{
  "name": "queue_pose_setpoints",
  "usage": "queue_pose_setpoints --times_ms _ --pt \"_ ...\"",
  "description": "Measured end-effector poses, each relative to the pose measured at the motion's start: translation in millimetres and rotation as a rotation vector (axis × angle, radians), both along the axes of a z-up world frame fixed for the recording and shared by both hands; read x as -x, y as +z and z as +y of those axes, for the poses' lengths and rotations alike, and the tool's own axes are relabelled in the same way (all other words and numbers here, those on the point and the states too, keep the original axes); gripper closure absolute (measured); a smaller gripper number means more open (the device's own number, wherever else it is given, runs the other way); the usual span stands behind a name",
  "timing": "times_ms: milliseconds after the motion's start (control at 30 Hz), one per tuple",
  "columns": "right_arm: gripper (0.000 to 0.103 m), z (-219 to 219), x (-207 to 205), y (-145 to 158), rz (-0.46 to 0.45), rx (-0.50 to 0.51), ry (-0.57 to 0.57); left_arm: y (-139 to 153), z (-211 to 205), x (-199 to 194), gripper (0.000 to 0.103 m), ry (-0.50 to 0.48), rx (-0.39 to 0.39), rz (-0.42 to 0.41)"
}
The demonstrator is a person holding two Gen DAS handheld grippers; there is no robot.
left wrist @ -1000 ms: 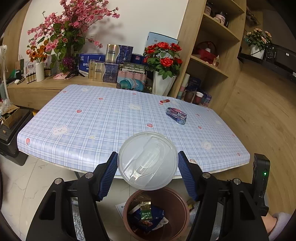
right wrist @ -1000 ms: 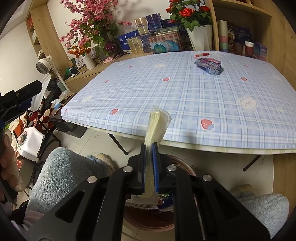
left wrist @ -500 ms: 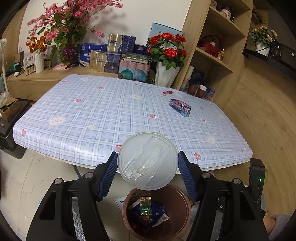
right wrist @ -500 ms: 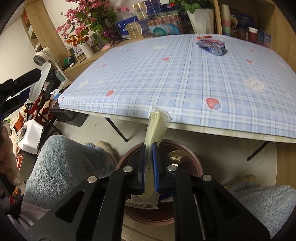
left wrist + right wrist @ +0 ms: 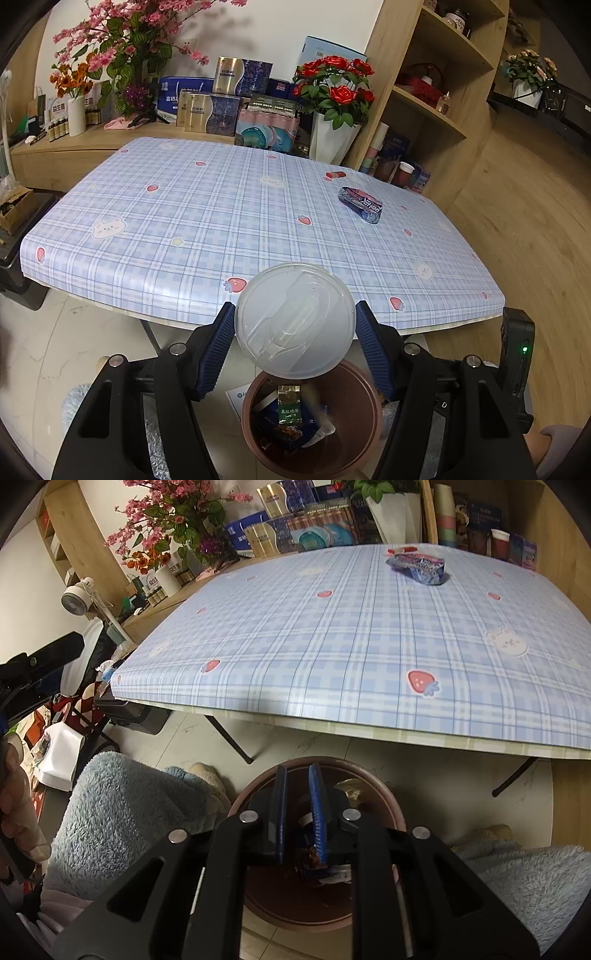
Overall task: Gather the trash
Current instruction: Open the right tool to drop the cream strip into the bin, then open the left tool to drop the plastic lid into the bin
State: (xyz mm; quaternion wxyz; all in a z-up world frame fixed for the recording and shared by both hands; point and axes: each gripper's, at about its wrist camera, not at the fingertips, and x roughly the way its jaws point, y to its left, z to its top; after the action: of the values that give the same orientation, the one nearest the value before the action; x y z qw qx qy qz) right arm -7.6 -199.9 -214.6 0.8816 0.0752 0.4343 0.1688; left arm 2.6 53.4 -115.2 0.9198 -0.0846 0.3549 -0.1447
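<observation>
My left gripper is shut on a clear round plastic lid and holds it above a brown trash bin with wrappers inside, just off the table's near edge. My right gripper is slightly open and empty, right over the same bin. A crumpled blue snack wrapper lies on the checked blue table at the far right; it also shows in the right wrist view. A small red piece lies behind it.
Boxes, flower vases and a wooden shelf stand behind the table. A person's fluffy blue legs flank the bin. A white fan and clutter stand at the left.
My right gripper has opened and the pale wrapper it held is gone from its fingers. It has moved down over the bin. The left gripper still holds the lid.
</observation>
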Motion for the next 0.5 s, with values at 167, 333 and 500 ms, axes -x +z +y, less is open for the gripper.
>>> queue_pose_setpoints --times_ms 167,333,500 --pt "0.068 -8.5 3.6 10.9 -0.075 0.03 -0.056 -2.0 -3.2 2.4 0.039 -0.007 -0.003 0.002" --pt "0.029 -21.1 5.8 21.4 -0.148 0.035 -0.126 -3.8 -7.2 3.3 0.039 -0.016 -0.005 0.005" --pt "0.01 -32.2 7.1 27.4 -0.196 0.056 -0.197 -9.6 -14.6 2.1 0.039 -0.034 -0.007 0.021"
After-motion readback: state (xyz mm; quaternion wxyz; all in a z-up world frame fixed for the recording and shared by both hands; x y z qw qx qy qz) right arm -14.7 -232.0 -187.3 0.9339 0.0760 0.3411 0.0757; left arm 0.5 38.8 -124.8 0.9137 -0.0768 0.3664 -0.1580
